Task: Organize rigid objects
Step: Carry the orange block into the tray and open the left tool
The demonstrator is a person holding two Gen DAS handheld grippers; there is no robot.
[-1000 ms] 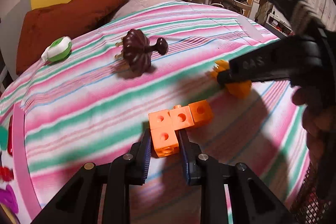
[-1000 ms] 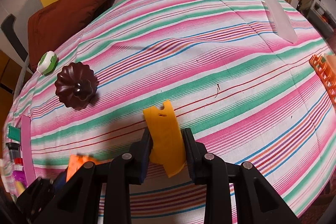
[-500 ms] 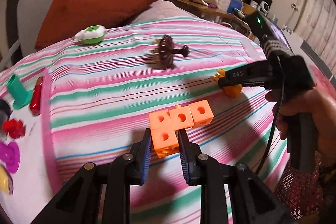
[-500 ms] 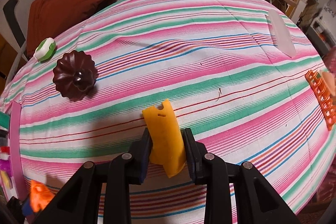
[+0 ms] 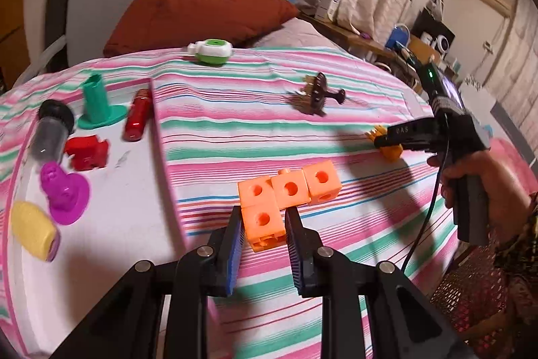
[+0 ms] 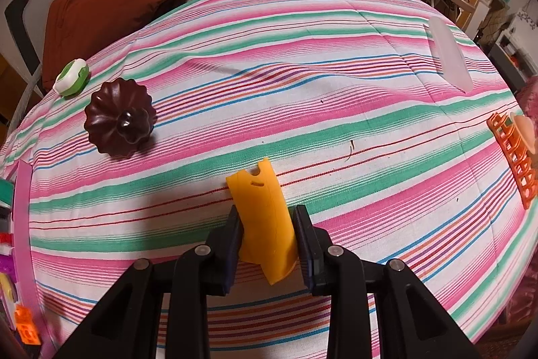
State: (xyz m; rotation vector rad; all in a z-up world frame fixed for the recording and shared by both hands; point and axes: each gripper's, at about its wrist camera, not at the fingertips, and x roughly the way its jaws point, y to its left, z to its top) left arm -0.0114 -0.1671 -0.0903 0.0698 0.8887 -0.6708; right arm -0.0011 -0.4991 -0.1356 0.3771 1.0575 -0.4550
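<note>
the orange linked cubes (image 5: 285,201) are kept clenched in the left claw (image 5: 264,229) and have been swung over toward the white tray (image 5: 134,207) of sorted bits, probably to be dropped there next, while the yellow-orange plastic piece (image 6: 265,221) is held clamped in the right claw (image 6: 269,236) above the striped bed (image 6: 336,90).

Striped bedspread (image 6: 336,63): pink, green and white bands with thin red, blue and orange lines. Linked plastic cube block (image 5: 285,197): orange. Curved plastic piece (image 6: 264,217): yellow-orange. Fluted lid with knob (image 6: 119,123): dark brown. Round plastic case (image 5: 212,51): green and white. Cushion (image 5: 198,15): rust brown. Plastic tube (image 5: 136,115): red.
</note>
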